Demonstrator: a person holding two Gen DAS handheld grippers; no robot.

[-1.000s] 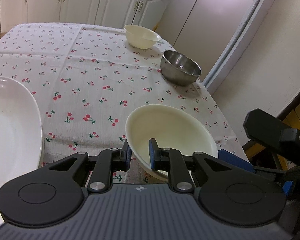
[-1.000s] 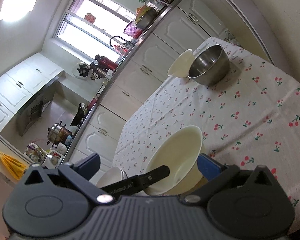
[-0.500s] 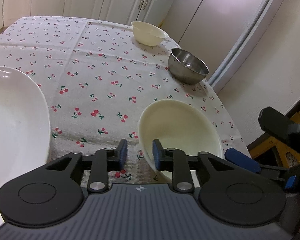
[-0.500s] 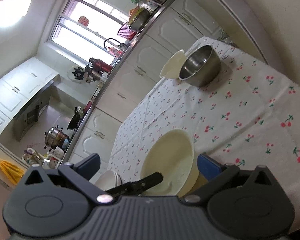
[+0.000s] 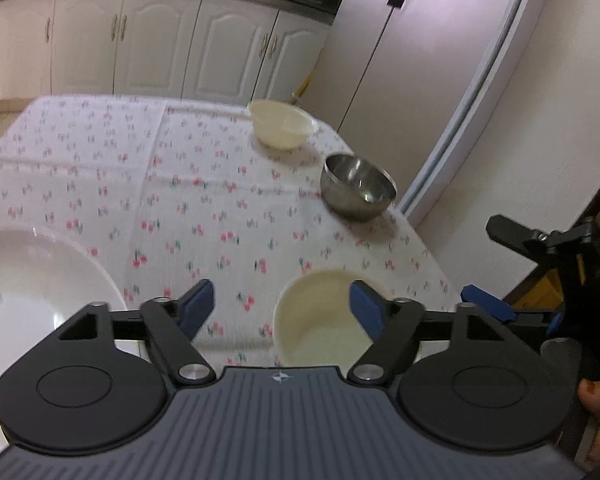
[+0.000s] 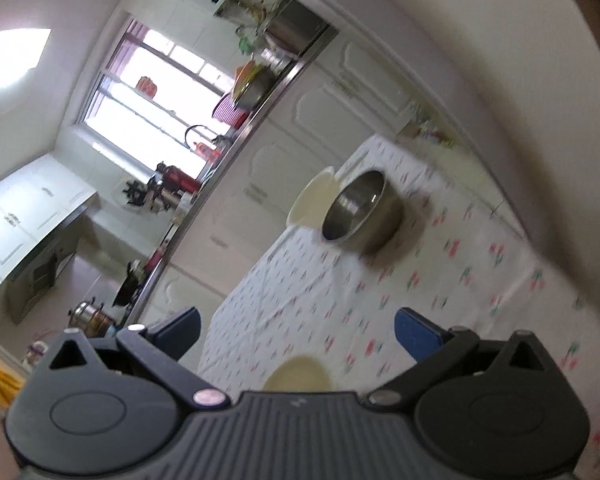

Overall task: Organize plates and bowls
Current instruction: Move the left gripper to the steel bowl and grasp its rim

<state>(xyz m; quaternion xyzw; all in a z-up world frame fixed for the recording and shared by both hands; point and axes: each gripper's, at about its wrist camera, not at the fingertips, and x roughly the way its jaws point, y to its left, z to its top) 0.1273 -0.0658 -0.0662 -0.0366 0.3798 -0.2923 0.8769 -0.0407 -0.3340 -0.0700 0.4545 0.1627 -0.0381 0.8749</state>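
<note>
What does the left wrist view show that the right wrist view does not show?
Only the left wrist view shows the large white plate, the tall fridge and the opening left gripper. Only the right wrist view shows the bright kitchen window. Both show the shiny steel bowl, the far cream bowl, the near cream bowl and the open right gripper.

A cherry-print tablecloth (image 5: 204,184) covers the bench. Behind it runs a row of cream cabinets (image 5: 160,44) under a dark countertop, with a tall refrigerator (image 5: 412,60) at their right end. The right wrist view shows a bright window (image 6: 156,92), a faucet (image 6: 194,132), and pots (image 6: 88,314) along the countertop.
</note>
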